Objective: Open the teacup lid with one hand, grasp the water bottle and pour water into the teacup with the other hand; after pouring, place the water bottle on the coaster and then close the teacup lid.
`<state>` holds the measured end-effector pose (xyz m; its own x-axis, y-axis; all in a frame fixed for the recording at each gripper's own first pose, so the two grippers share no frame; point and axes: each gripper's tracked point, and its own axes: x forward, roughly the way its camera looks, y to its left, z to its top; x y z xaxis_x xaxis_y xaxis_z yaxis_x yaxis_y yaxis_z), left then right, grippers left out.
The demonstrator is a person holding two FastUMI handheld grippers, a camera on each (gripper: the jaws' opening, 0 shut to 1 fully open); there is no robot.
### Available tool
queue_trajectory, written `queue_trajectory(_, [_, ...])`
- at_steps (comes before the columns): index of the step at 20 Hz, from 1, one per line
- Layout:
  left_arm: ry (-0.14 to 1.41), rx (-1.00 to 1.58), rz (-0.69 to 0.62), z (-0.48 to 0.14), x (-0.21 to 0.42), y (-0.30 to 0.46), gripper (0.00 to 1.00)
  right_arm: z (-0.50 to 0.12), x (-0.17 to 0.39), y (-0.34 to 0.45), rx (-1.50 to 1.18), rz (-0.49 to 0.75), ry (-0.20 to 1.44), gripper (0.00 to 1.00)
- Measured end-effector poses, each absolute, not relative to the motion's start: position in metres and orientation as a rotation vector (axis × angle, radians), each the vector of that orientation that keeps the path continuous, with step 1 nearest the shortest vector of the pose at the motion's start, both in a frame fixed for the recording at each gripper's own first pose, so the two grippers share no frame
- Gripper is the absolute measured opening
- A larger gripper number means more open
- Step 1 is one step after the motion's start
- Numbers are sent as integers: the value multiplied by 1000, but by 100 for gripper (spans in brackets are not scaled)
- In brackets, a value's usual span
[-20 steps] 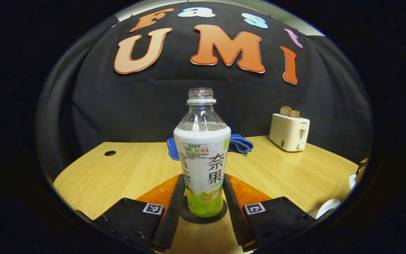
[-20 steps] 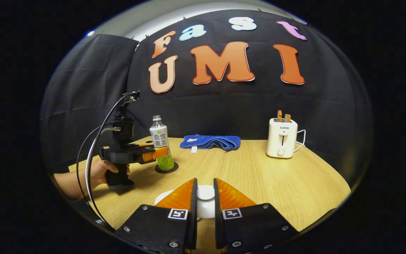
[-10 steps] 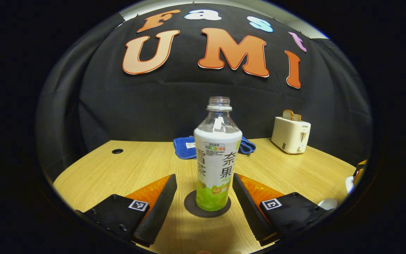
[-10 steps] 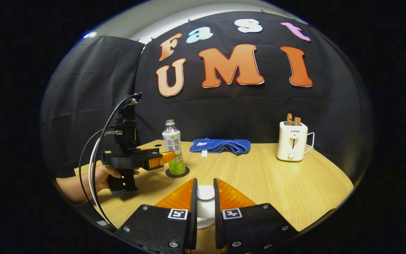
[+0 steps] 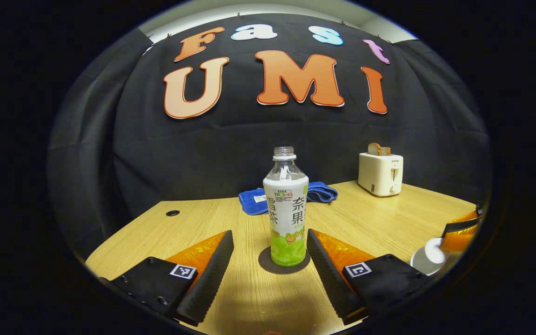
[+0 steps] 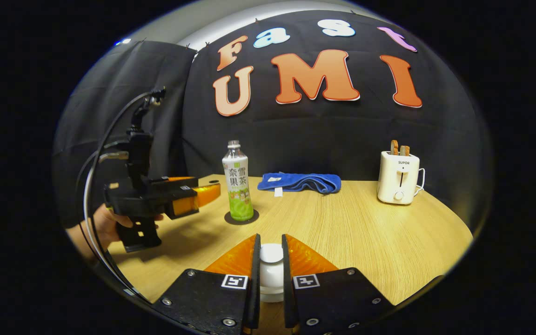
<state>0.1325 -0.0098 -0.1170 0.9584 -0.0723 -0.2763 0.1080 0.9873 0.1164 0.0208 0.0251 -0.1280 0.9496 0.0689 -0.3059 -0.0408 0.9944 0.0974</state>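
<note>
The water bottle (image 5: 286, 214) has no cap and stands upright on the dark round coaster (image 5: 268, 265). My left gripper (image 5: 270, 234) is open, one finger on each side of the bottle and clear of it. In the right gripper view the bottle (image 6: 237, 186) stands on the coaster (image 6: 249, 217), with the left gripper (image 6: 205, 194) and the hand holding it (image 6: 105, 223) to its left. My right gripper (image 6: 270, 238) is shut on the knob of the white teacup lid (image 6: 271, 255). At the right edge of the left gripper view, the lid (image 5: 433, 244) sits close above the white teacup (image 5: 418, 261).
A cream toaster (image 6: 399, 184) with bread slices stands at the back right of the wooden table (image 6: 365, 242). A folded blue cloth (image 6: 300, 182) lies behind the bottle. A cable hole (image 5: 172, 213) is at the table's far left.
My left gripper has opened, let go of the bottle on the coaster and drawn back from it. My right gripper has kept hold of the lid.
</note>
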Motion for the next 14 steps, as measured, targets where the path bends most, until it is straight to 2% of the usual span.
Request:
queue_trajectory(1, [265, 144, -94, -114, 129, -10, 100, -132, 20, 27, 92, 58, 325, 21])
queue_trajectory(2, [256, 164, -94, -111, 126, -9, 96, -134, 19, 30, 103, 66, 329, 22])
queue_trajectory(3, [246, 183, -92, -108, 125, -8, 100, -134, 20, 33, 109, 69, 329, 21])
queue_trajectory(8, [225, 193, -100, -99, 115, -11, 100, -137, 21, 33, 107, 56, 323, 21])
queue_trajectory(9, [240, 180, -100, -102, 112, -11, 96, -138, 21, 33, 118, 58, 323, 22])
queue_trajectory(10, [242, 161, -99, -101, 110, -11, 100, -139, 23, 34, 128, 59, 324, 23])
queue_trajectory(12, [234, 134, -92, -95, 106, -8, 100, -138, 23, 34, 137, 60, 328, 27])
queue_trajectory(13, [226, 122, -84, -89, 105, -5, 100, -138, 23, 32, 137, 52, 328, 24])
queue_trajectory(14, [219, 103, -80, -84, 104, -4, 100, -136, 24, 32, 144, 46, 327, 34])
